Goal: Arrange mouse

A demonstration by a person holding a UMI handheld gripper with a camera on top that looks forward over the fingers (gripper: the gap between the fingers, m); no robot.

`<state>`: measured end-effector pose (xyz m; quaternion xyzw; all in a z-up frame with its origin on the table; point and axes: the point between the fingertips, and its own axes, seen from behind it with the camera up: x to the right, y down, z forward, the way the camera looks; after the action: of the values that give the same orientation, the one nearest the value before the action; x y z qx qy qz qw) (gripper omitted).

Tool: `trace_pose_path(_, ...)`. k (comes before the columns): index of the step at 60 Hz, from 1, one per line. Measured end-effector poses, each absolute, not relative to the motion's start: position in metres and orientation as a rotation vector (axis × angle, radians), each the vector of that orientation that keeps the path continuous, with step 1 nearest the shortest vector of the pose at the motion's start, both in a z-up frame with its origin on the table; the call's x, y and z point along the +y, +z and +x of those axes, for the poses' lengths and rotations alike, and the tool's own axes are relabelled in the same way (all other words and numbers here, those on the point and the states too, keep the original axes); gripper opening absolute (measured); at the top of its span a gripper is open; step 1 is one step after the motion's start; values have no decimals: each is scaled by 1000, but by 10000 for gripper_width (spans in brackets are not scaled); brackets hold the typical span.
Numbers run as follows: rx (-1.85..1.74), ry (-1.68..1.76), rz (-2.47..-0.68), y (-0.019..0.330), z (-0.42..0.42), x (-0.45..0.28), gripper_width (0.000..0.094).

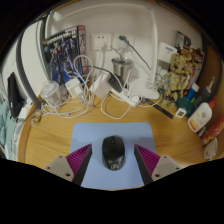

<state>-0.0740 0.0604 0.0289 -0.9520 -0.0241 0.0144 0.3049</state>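
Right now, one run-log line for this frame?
task: arrange mouse | gripper: jaws open | mouse: between the jaws, resting on blue mouse mat, not gripped | wooden desk: cables and clutter beyond

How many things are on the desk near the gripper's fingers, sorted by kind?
Mouse: 1, black, sitting between the open fingers of the gripper with a gap at each side
Mouse mat: 1, light blue, under the mouse
Boxes: 1, standing at the back
Toy figures: 1
Cables: a white tangle, too jumbled to count
Total counted: 4
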Motion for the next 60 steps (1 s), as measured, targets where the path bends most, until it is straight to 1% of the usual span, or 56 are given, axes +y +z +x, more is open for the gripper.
trace_pose_path(8, -40, -1, -2472, 78, -73, 34, 853)
trace_pose_path(20, 14, -57, -2349, 171, -74, -13, 850)
trace_pose_path(27, 31, -70, -2282, 220, -78, -37, 850)
trace_pose_path(38, 46, -70, -2173, 281, -89, -61, 851)
trace_pose_path(46, 57, -53, -2133, 304, -92, -77, 852)
trace_pose_path(60, 65, -73, -2120, 308, -89, -101, 851)
